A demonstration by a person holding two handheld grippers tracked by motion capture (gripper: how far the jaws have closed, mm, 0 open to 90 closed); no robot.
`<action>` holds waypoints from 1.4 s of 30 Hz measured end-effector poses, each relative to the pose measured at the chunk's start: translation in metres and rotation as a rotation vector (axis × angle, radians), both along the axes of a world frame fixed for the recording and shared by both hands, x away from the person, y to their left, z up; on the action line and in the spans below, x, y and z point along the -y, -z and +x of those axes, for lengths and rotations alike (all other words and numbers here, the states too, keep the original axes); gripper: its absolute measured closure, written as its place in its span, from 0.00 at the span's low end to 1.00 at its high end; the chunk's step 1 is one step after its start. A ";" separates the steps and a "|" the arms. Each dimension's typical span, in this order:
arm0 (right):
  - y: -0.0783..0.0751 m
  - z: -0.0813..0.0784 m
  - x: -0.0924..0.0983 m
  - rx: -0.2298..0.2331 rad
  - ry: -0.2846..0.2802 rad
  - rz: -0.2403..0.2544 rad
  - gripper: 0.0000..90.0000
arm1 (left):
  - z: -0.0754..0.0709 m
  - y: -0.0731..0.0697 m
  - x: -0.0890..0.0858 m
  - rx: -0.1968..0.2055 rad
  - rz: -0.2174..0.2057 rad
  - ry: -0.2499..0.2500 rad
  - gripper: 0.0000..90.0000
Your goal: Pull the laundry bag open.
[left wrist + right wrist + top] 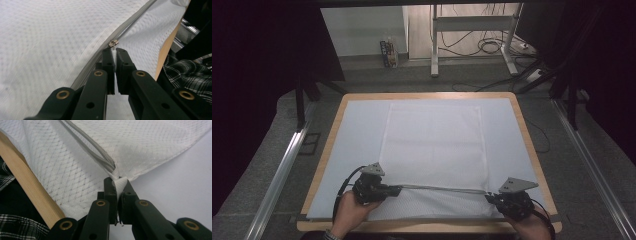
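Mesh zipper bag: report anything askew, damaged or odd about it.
Nothing looks damaged. The white mesh bag lies flat and square on the table. Its grey zipper runs taut between the left gripper, shut on the zipper pull, and the right gripper, shut on the white end tab.

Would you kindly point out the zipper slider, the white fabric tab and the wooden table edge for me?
zipper slider [113, 43], left gripper view, on its metal body.
white fabric tab [120, 183], right gripper view, on its folded end.
wooden table edge [30, 187], right gripper view, on its bare side.
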State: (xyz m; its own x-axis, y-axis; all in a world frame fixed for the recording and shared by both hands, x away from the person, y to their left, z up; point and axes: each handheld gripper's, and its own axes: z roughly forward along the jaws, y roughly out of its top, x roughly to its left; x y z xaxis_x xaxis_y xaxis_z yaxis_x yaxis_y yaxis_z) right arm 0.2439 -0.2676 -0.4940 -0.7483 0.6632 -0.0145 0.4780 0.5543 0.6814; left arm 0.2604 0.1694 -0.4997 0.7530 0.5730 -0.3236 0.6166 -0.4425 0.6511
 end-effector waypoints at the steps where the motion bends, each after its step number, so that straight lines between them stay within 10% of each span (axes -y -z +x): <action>1: 0.000 0.000 0.000 -0.001 0.001 0.000 0.95 | -0.001 0.000 -0.002 0.000 -0.004 -0.009 0.97; 42: 0.001 0.001 0.001 -0.008 0.037 -0.023 0.95 | -0.013 0.005 -0.059 -0.009 0.012 -0.145 0.97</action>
